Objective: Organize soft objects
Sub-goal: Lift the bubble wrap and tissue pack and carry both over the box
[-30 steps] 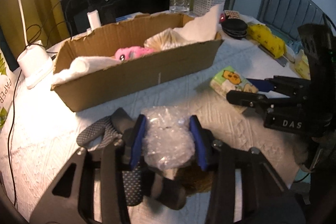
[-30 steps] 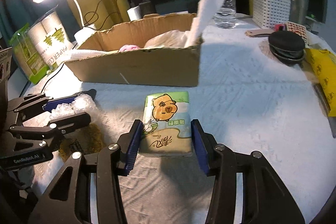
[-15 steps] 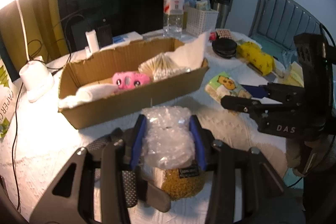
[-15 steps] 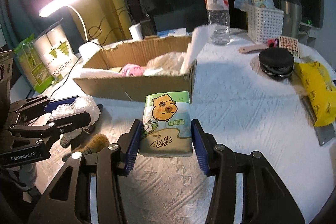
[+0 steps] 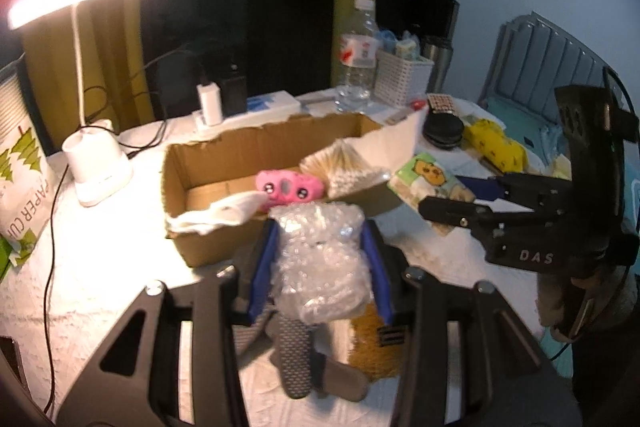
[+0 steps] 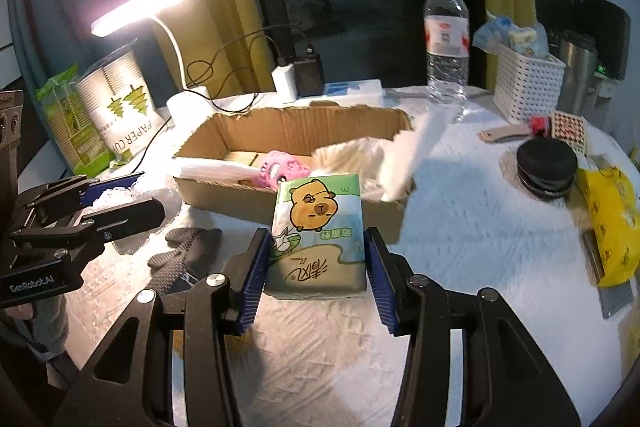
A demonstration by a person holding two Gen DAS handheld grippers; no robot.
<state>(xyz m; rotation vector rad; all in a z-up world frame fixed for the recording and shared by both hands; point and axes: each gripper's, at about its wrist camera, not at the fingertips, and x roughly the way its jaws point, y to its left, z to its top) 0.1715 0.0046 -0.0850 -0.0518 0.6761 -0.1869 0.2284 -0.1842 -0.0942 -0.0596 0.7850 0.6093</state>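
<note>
My left gripper (image 5: 320,267) is shut on a wad of bubble wrap (image 5: 320,263) and holds it above the table, near the front wall of the cardboard box (image 5: 208,243). My right gripper (image 6: 316,267) is shut on a green tissue pack with a capybara print (image 6: 318,227), lifted in front of the box (image 6: 224,191). The box holds a pink plush toy (image 5: 290,187), white cloth (image 5: 224,213) and a cream soft bundle (image 5: 344,171). A grey sock (image 6: 184,255) and a brown pad (image 5: 372,343) lie on the table below the left gripper.
A lit desk lamp (image 5: 96,163) stands left of the box. A water bottle (image 6: 446,39), a white basket (image 6: 528,83), a black round case (image 6: 546,165) and a yellow pack (image 6: 612,223) sit behind and right. A paper cup sleeve (image 6: 116,107) stands far left.
Both grippers have risen from the table with their loads. The bubble wrap came up off the sock and pad; the tissue pack left the cloth. Both now sit nearer the box.
</note>
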